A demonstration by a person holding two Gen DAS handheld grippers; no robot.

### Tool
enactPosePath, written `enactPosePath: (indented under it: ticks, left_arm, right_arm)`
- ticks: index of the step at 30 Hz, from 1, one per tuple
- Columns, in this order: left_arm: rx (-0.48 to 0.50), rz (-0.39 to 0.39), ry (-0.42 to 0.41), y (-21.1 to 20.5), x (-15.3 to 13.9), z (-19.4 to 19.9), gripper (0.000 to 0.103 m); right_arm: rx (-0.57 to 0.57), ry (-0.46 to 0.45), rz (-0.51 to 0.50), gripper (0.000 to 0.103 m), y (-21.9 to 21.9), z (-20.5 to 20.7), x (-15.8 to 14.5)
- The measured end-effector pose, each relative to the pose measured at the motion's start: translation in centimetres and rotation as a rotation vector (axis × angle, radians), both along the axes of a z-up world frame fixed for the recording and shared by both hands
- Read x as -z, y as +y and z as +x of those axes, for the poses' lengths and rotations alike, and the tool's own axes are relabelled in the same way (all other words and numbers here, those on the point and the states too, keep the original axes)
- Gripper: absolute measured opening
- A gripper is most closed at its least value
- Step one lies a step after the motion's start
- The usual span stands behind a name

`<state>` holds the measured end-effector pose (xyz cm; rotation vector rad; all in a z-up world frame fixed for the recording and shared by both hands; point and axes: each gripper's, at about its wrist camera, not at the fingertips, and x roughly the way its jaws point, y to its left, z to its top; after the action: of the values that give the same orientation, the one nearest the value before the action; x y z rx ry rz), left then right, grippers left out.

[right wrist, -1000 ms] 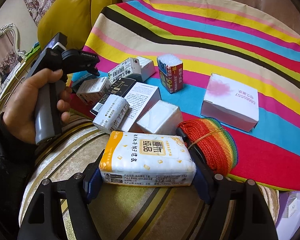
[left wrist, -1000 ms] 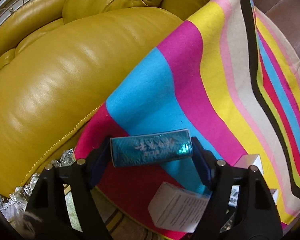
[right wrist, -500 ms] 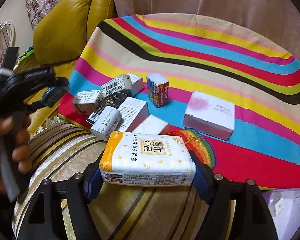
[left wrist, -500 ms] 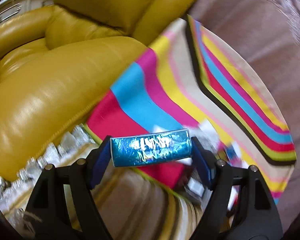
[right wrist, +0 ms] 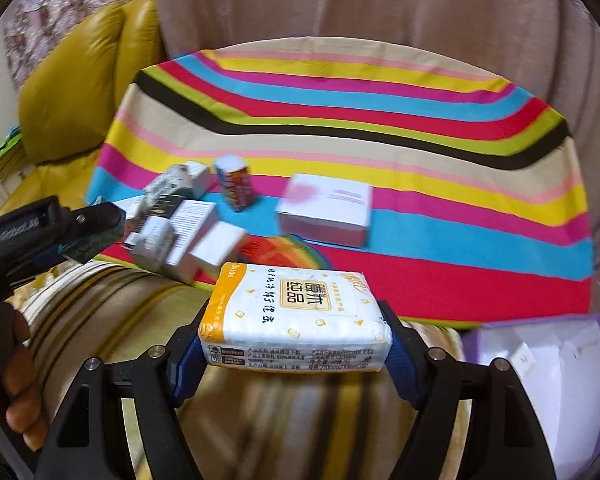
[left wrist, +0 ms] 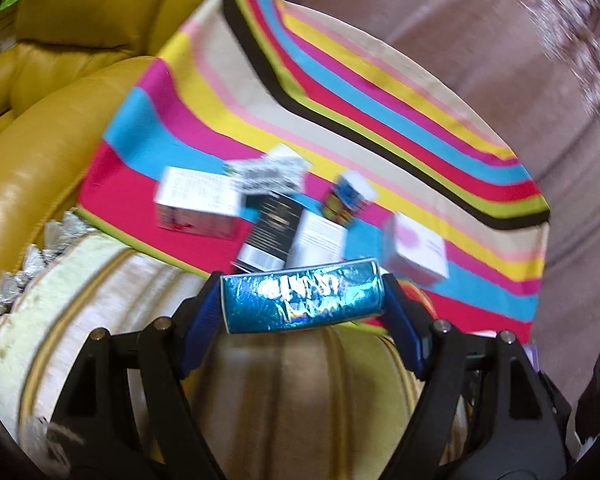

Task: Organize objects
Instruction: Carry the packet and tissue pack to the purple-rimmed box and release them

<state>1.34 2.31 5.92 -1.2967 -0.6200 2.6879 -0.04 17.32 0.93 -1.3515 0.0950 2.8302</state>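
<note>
A yellow leather sofa (left wrist: 40, 128) stands at the left, its cushion seamed and glossy, and a striped cloth (right wrist: 340, 120) — bands of pink, yellow, blue, red, lime, black and beige — covers the round surface just beside it. Behind both hangs a pale pinkish curtain (right wrist: 380, 0) in soft vertical folds, with a floral patterned fabric (right wrist: 60, 4) to the upper left of the sofa's back. In front lies a cream and gold striped cushion (left wrist: 112, 300), edged with a crinkled silvery fringe (left wrist: 28, 264) — blurred.
</note>
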Motion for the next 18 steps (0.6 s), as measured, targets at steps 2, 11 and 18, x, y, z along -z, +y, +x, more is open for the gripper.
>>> enactPosePath:
  ticks: [2,11,18]
  left_arm:
    - [0.045,-0.006,0.007,1.2,-0.1,0.1,0.079]
    - [0.242,-0.029,0.039,6.7,-1.0,1.0,0.079]
    - [0.379,-0.051,0.053,11.3,-1.4,1.6,0.079]
  right_arm:
    - [0.035,0.0,0.002,0.076,0.8,0.5,-0.1]
    - [0.174,-0.008,-0.006,0.076,4.9,3.0,-0.4]
    - [0.271,-0.002,-0.017,0.076,8.3,5.5,-0.8]
